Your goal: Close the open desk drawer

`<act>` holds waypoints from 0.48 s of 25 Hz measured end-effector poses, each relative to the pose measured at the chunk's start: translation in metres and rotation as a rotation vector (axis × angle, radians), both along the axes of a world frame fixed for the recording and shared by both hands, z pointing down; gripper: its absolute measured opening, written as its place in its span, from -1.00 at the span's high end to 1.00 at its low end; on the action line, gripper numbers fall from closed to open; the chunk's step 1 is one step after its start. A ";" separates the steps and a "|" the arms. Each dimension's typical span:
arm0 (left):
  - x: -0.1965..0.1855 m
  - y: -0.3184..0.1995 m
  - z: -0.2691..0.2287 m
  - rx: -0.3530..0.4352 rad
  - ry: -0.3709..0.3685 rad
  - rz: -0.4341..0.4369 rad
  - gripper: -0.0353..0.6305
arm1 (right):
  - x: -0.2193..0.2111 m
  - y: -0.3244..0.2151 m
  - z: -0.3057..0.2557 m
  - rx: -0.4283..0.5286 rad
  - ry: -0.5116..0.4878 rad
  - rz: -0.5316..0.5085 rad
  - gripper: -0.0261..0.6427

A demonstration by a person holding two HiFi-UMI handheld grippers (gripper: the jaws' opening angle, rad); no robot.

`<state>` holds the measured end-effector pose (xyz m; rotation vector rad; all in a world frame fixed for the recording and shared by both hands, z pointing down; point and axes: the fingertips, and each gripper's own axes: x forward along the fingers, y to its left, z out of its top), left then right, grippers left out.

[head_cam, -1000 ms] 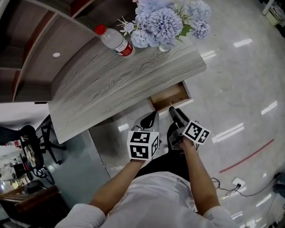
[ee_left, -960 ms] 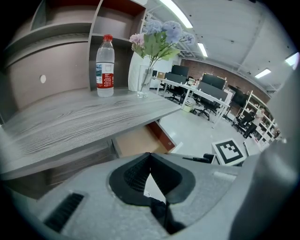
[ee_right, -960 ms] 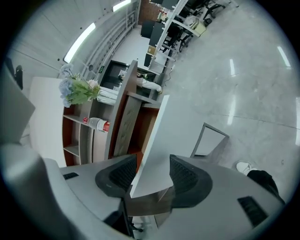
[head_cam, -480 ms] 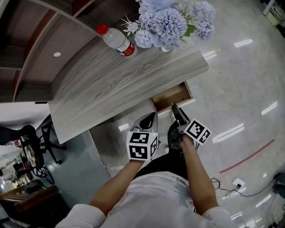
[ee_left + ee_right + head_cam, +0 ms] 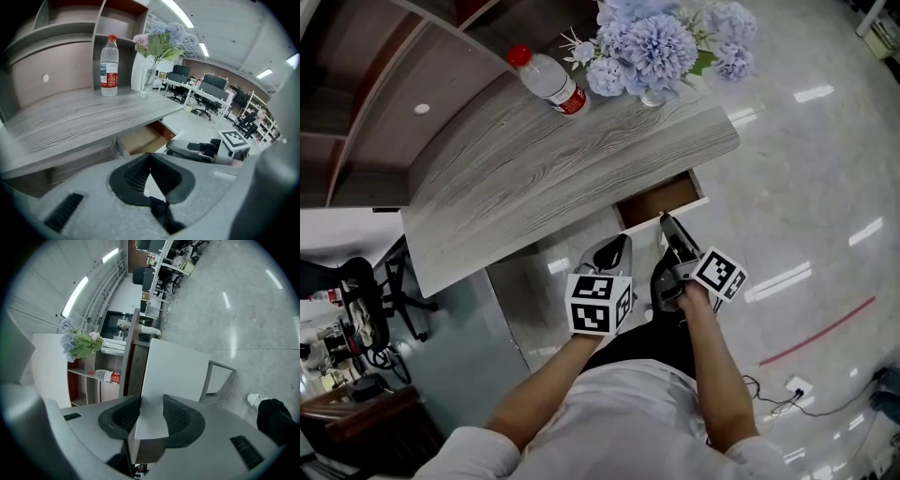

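The open desk drawer (image 5: pixel 659 199) sticks out from under the right end of the grey wood desk (image 5: pixel 534 178), its brown inside showing. My right gripper (image 5: pixel 666 223) has its tips at the drawer's pale front panel (image 5: pixel 176 366). Its jaws are closing, and the panel shows in the gap between them without the pads visibly pressing on it. My left gripper (image 5: pixel 621 246) hangs below the desk edge, left of the drawer, with its tips meeting and nothing held. In the left gripper view the drawer (image 5: pixel 140 139) lies ahead and the right gripper (image 5: pixel 194 150) is beside it.
A water bottle (image 5: pixel 548 82) with a red cap and a vase of blue flowers (image 5: pixel 661 42) stand at the back of the desk. An office chair (image 5: pixel 366 300) is at the far left. A red line (image 5: pixel 820 328) and a cable (image 5: pixel 797 384) cross the glossy floor.
My right gripper has risen a little toward the drawer front and rolled slightly, its jaws narrowing. The left gripper has stayed where it was. The drawer looks just as far out.
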<state>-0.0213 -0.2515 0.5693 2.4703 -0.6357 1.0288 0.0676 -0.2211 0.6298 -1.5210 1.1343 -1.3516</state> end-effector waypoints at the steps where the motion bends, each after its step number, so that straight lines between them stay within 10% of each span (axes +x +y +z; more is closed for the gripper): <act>1: 0.001 0.001 0.000 0.000 0.001 0.002 0.88 | 0.000 -0.001 0.000 0.006 0.001 -0.002 0.49; 12: -0.002 0.000 0.005 -0.005 -0.011 -0.017 0.88 | 0.010 -0.023 -0.002 0.048 0.011 -0.029 0.49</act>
